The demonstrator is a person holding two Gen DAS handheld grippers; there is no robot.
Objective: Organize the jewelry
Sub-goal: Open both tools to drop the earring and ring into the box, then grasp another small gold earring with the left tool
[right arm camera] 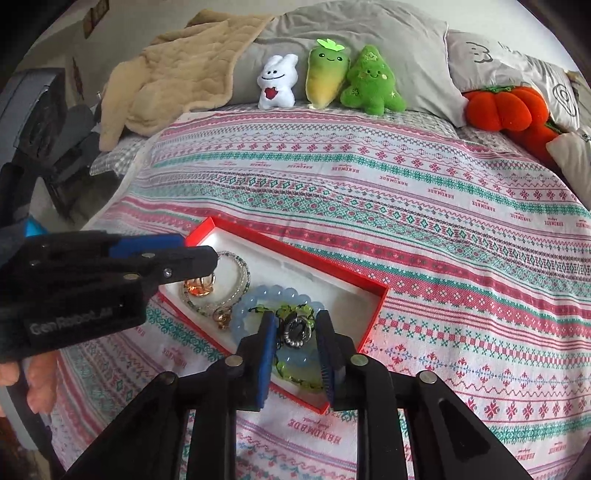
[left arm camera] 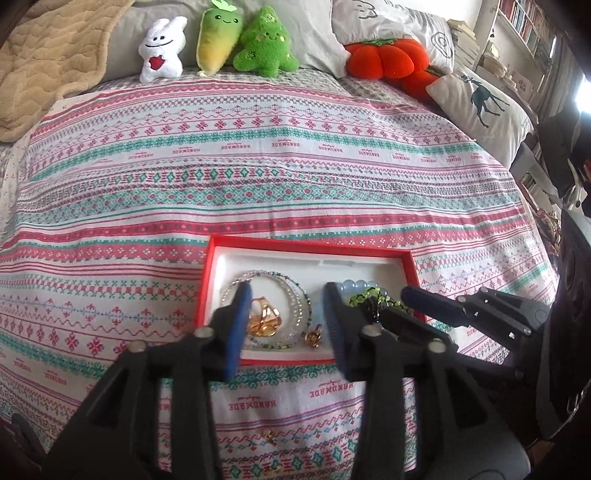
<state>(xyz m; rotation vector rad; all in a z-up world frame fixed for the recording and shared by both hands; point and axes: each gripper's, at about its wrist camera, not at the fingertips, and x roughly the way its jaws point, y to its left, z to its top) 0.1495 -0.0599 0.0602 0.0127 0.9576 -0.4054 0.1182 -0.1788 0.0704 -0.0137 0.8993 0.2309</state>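
Jewelry box (right arm camera: 373, 295): we see a shallow red tray with a white liner, lying flat on the patterned bedspread (left arm camera: 295, 166); in the right wrist view it sits skewed, one corner toward the camera.
Gold brooch (left arm camera: 263, 316): amber and gold, lying inside the beaded bangles (left arm camera: 295, 291) at the left end of the tray.
Small gold piece (left arm camera: 312, 338): on the liner near the tray's front edge, just beside the bangles.
Blue bead bracelet (right arm camera: 258, 295): pale blue beads at the tray's right end, with a green bead string (right arm camera: 295, 373) draped over it.
Dark ring (right arm camera: 294, 331): silver-grey, resting on the green string and the blue beads — directly between the right gripper's blue pads.
Right gripper (right arm camera: 295, 332): its jaws stand apart on either side of the ring; we see a gap at each pad, so nothing is clamped.
Left gripper (left arm camera: 286, 310): spread wide above the brooch and bangles, its pads clear of both — it grips nothing.
Hand (right arm camera: 29, 380): fingers show under the left gripper's body in the right wrist view.
Stray gold pieces (left arm camera: 269, 437): small items on the bedspread, outside the tray, below the left gripper.
Plush toys (right arm camera: 332, 79): a white, a yellow-green and a green one in a row against the grey pillows (right arm camera: 369, 33), well apart from the tray.
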